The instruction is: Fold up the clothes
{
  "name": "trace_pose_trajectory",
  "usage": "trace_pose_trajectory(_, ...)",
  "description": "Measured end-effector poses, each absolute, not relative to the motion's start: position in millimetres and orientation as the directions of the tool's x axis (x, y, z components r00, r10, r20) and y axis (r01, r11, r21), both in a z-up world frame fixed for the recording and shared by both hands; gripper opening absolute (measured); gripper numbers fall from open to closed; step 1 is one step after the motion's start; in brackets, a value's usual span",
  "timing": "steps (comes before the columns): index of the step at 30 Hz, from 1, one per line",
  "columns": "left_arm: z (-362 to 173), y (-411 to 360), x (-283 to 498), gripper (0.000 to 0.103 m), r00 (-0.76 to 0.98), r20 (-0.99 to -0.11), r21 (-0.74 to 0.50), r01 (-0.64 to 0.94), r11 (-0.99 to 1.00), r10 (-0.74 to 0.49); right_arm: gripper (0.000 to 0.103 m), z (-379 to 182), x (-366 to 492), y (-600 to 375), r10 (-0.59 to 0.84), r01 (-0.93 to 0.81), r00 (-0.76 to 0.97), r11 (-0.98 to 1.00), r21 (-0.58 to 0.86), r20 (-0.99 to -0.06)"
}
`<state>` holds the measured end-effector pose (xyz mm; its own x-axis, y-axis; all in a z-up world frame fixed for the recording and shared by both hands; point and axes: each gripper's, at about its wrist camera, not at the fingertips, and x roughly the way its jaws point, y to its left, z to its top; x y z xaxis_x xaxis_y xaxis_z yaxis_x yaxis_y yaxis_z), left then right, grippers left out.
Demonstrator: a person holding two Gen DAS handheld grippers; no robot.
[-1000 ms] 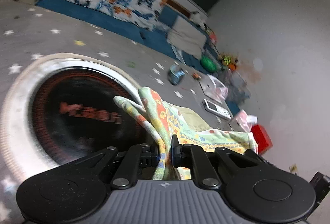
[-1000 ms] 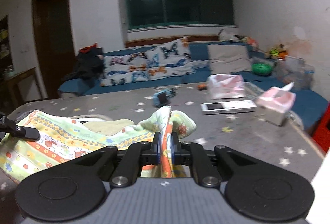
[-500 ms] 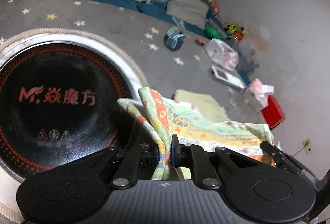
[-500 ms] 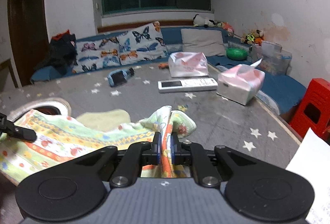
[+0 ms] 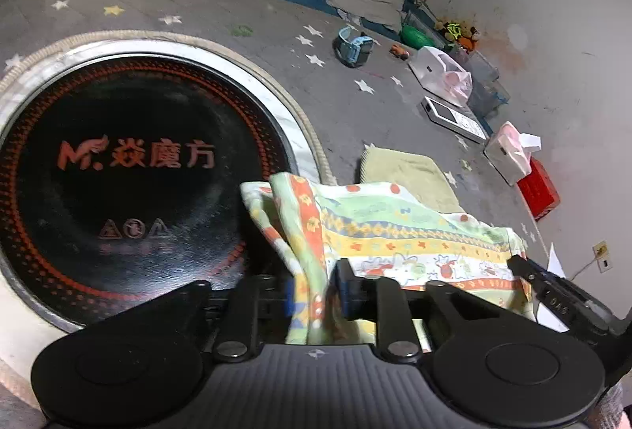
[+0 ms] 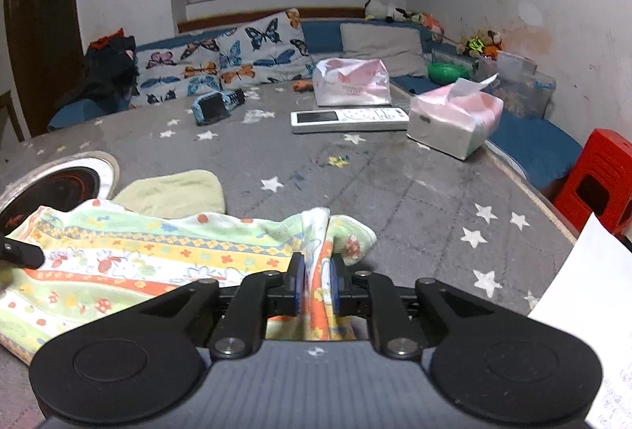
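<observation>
- Patterned cloth [image 6: 130, 263] lies mostly flat on the gray star-print table [image 6: 395, 192], one end over the rim of the round black cooktop [image 5: 130, 168], far edge overlapping a plain green towel [image 6: 177, 192]
- Left gripper [image 5: 316, 294]: jaws opening, bunched corner of cloth between them, gap showing on the right side, so pads look off the fabric
- Right gripper [image 6: 316, 286]: jaws opening too, other corner between them, fabric hanging slack w/ slivers of gap at both pads; looks let go, though hard to be sure
- Step, my read: release after laying a fold down; both corners low at the table
- Next: spread fully, back both grippers straight off w/o dragging the corners, check edges line up, then re-grip for the next fold
- Risk: corner snags on a pad & pulls the fold open
</observation>
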<state>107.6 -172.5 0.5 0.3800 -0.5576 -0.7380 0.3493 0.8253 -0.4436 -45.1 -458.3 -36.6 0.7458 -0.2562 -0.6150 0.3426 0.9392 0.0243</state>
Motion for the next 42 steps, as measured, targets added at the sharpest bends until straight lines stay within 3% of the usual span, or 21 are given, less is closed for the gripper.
trace_pose_trajectory(3, 9, -168, 106, 0.040, 0.425, -0.736, -0.398, 0.358, 0.845, -0.527, 0.016, -29, -50, -460, -0.272, 0.354, 0.756, 0.935, 0.022, -0.596)
trace_pose_trajectory(6, 23, -165, 106, 0.041, 0.485, -0.717, -0.360, 0.358, 0.862, -0.501, 0.017, -22, -50, -459, -0.252, 0.336, 0.775, 0.941, 0.041, -0.580)
trace_pose_trajectory(11, 39, -183, 107, 0.038, 0.483, -0.666, -0.398, 0.416, 0.818, -0.569, 0.024, -21, -34, -450, -0.168, 0.272, 0.792, 0.958, 0.093, -0.587)
trace_pose_trajectory(18, 24, -230, 122, 0.026, 0.415, -0.665, -0.437, 0.459, 0.774, -0.621, 0.024, -36, -5, -438, -0.089, 0.220, 0.789, 0.965, 0.144, -0.608)
trace_pose_trajectory(28, -2, -241, 138, 0.026, 0.403, -0.704, -0.427, 0.418, 0.802, -0.585, 0.025, -46, 11, -427, -0.068, 0.181, 0.775, 0.977, 0.117, -0.629)
trace_pose_trajectory(35, 18, -241, 112, 0.026, 0.422, -0.660, -0.413, 0.487, 0.770, -0.621, 0.032, -34, -15, -403, -0.003, 0.086, 0.791, 0.991, 0.106, -0.612)
trace_pose_trajectory(42, 13, -263, 101, 0.026, 0.381, -0.669, -0.400, 0.540, 0.741, -0.638, 0.033, -39, -43, -378, -0.003, 0.044, 0.771, 0.998, 0.050, -0.636)
